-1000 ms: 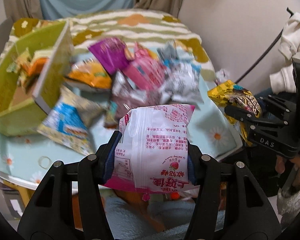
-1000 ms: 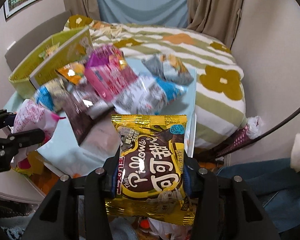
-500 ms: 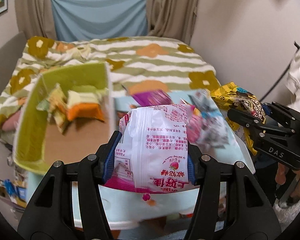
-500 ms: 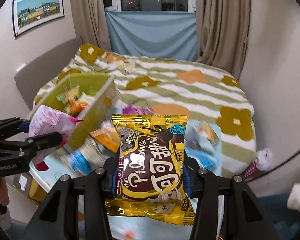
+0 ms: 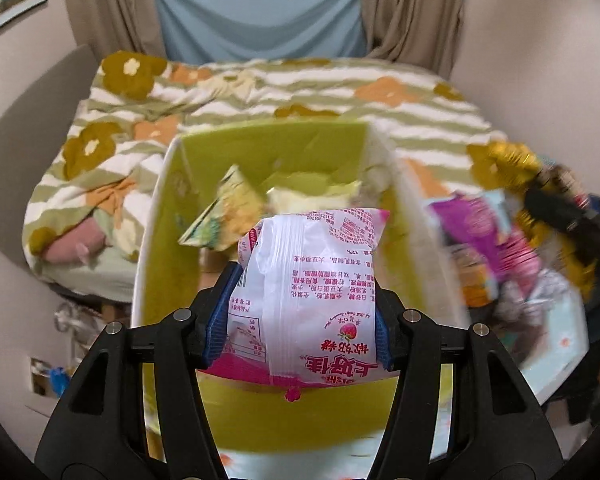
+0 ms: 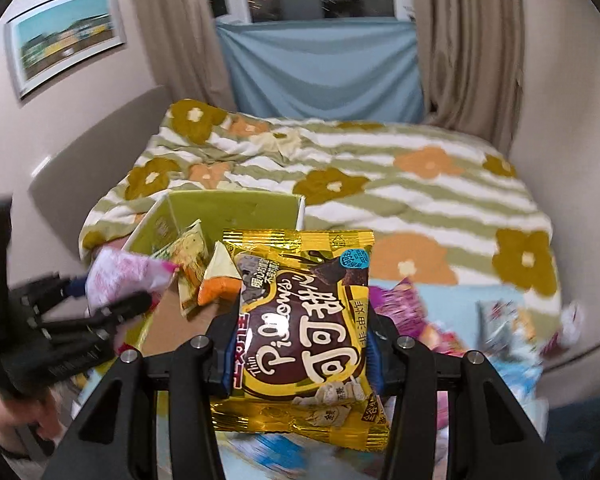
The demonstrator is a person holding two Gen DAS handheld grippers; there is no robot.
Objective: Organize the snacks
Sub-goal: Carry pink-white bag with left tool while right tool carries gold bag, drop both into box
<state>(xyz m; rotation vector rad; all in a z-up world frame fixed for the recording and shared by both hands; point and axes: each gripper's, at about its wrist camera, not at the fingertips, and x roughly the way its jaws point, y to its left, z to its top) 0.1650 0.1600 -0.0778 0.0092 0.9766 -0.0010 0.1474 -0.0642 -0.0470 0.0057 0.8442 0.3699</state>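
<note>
Nearest in the left wrist view, the left gripper (image 5: 300, 328) is clenching a white and pink snack bag (image 5: 306, 300) between its blue-padded fingers (image 5: 216, 320), the bag standing upright with its strawberry print and red lettering facing the camera. The bag is hanging over the near wall of a lime-green box (image 5: 260, 412) that is sitting on the pale blue desk (image 5: 556, 364).

In the right wrist view, the right gripper (image 6: 300, 352) is gripping a gold and brown Pillows snack bag (image 6: 300, 320) by its sides, its fingers (image 6: 226, 360) pressing into the wrapper, and the bag is being held above the desk, just right of the box.

Inside the box, a few yellow-green packets (image 5: 228, 216) and an orange and cream packet (image 6: 218, 282) are lying against the far part of the brown cardboard floor.

To the right of the box, a blurred pile of loose snacks is lying on the desk, among them a purple bag (image 5: 472, 236) and a pink one (image 5: 516, 256). At the left edge of the right wrist view, a hand (image 6: 16, 428) is holding the other gripper.

Beyond the desk, a bed with a green-striped flowered quilt (image 6: 380, 184) is stretching to the far wall, where beige curtains (image 6: 468, 48) are flanking a light blue cloth (image 6: 320, 68) under the window. A framed picture (image 6: 66, 36) is hanging on the left wall.
</note>
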